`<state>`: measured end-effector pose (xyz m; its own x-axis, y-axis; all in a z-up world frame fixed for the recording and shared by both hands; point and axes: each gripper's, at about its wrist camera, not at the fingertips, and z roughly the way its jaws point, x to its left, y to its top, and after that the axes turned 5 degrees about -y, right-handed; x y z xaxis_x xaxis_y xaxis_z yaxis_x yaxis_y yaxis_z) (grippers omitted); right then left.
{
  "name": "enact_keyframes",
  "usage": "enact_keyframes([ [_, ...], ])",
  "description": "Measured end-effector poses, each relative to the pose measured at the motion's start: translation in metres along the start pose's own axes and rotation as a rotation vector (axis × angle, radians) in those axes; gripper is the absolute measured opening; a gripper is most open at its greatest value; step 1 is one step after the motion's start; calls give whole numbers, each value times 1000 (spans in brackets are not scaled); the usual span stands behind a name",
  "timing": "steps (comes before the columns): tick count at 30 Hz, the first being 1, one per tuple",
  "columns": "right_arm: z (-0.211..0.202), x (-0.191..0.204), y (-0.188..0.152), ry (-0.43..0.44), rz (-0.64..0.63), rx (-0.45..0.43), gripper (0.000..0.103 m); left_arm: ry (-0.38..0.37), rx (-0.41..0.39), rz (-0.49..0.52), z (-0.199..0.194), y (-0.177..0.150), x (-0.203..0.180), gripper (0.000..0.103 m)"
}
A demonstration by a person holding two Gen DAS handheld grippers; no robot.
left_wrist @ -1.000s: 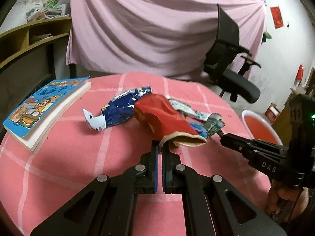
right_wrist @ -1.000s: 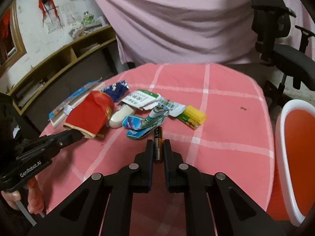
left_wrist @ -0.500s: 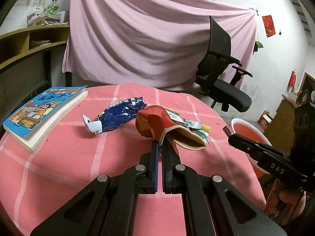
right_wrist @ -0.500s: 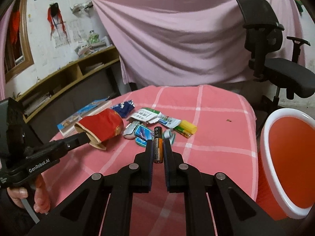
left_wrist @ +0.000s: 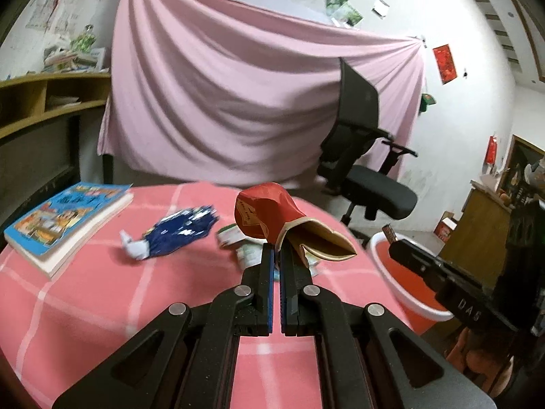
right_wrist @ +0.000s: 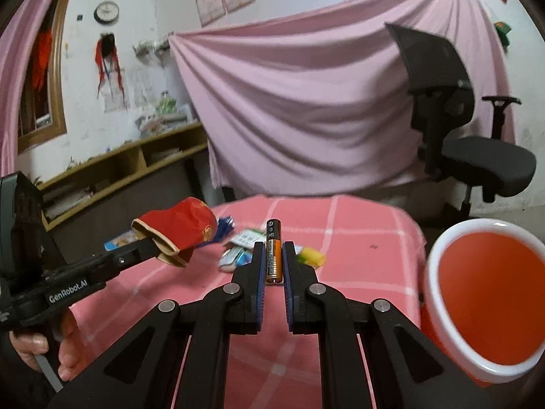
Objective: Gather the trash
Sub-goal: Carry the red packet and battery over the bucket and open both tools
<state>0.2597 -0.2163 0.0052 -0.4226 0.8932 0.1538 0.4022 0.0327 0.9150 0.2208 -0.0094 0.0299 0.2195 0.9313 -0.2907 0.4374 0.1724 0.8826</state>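
- Book (left_wrist: 64, 221): blue, cartoon cover, flat at the table's (left_wrist: 102, 293) left edge on the pink checked cloth; well apart from both tools.
- Blue wrapper (left_wrist: 180, 231): crumpled foil with a white torn end; lies on the cloth between the book and the cup, ahead and left of the left gripper; nothing touches it.
- Cup (left_wrist: 272, 221): crushed red paper cup, cream inside, its mouth flattened into a pointed lip; held clear above the cloth, body pointing away from the tool, rim nearest it.
- Left gripper (left_wrist: 276, 255): jaws pressed together on the cup's rim; in the right view the same tool (right_wrist: 153, 245) reaches in from the left, a hand (right_wrist: 51, 354) on its handle.
- Litter pile (right_wrist: 238, 252): white, green and light-blue packets plus a yellow piece (right_wrist: 311, 255); lies on the cloth beyond and below both tools' tips; partly hidden by the fingers.
- Battery (right_wrist: 273, 250): black and orange, upright, its top end standing above the fingertips; lifted off the table.
- Right gripper (right_wrist: 273, 262): jaws clamped on the battery's sides; seen from the left view (left_wrist: 402, 248) its tip is over the bin's near rim.
- Bin (right_wrist: 490, 293): red, white rim, open; stands off the table's right side, right of and below the battery.
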Motion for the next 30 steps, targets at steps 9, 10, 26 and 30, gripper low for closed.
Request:
enact_keyframes([
  [9,-53,-53,6,-128,54,-174,8,-103,-36,90,25,19,-69,1],
  [10,-58,-61,7,-145,65,-187,8,-117,-32,104,30,20,-79,1],
  [26,-64,-170,-14,-326,403,-58,8,-214,225,168,141,-3,-182,1],
  [30,-62,-185,-20,-347,446,-9,8,-215,313,156,164,-14,-189,1],
])
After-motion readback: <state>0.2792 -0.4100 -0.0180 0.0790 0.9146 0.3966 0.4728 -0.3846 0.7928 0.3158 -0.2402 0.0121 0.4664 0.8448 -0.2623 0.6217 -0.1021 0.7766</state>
